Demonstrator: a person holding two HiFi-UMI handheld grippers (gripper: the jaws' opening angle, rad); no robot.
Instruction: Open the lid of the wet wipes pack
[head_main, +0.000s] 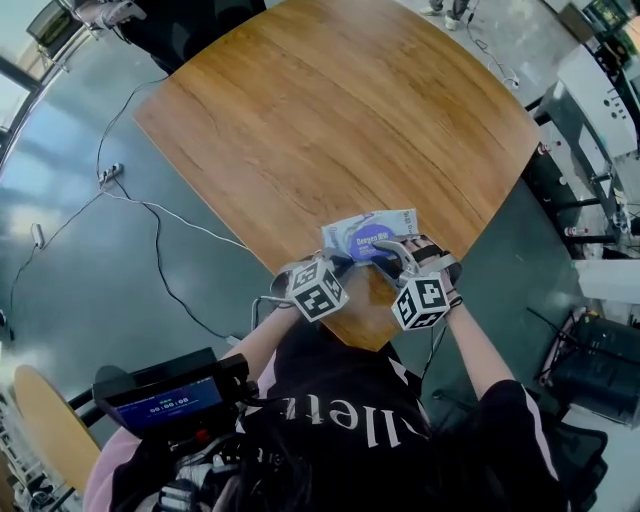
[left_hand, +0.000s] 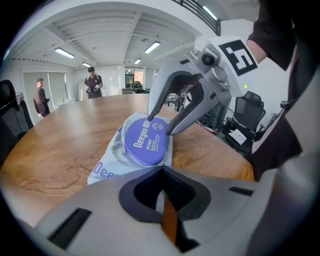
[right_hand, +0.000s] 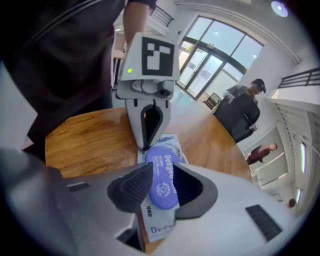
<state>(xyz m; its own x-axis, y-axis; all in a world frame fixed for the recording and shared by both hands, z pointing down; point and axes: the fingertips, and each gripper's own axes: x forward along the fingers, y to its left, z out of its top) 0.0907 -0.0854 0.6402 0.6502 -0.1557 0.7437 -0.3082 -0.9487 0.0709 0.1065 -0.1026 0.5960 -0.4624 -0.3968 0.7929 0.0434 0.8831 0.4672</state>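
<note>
The wet wipes pack (head_main: 392, 220) lies flat near the front edge of the wooden table (head_main: 330, 120). Its round purple lid (left_hand: 145, 142) is flat on the pack. My left gripper (head_main: 335, 262) is shut, its tips together on the pack's near end (left_hand: 107, 167). From the right gripper view, the left gripper (right_hand: 145, 147) stands on the pack's far end. My right gripper (right_hand: 160, 172) is open, and the lid (right_hand: 165, 192) shows between its pads without touching them. Seen from the left gripper view, the right gripper (left_hand: 159, 125) has one tip on each side of the lid's far rim.
The table's front corner (head_main: 375, 340) is just under my hands. Cables (head_main: 150, 215) trail over the dark floor on the left, next to a wooden chair seat (head_main: 45, 430). People (left_hand: 92, 82) stand beyond the table's far side, and office chairs (left_hand: 247, 117) stand to the right.
</note>
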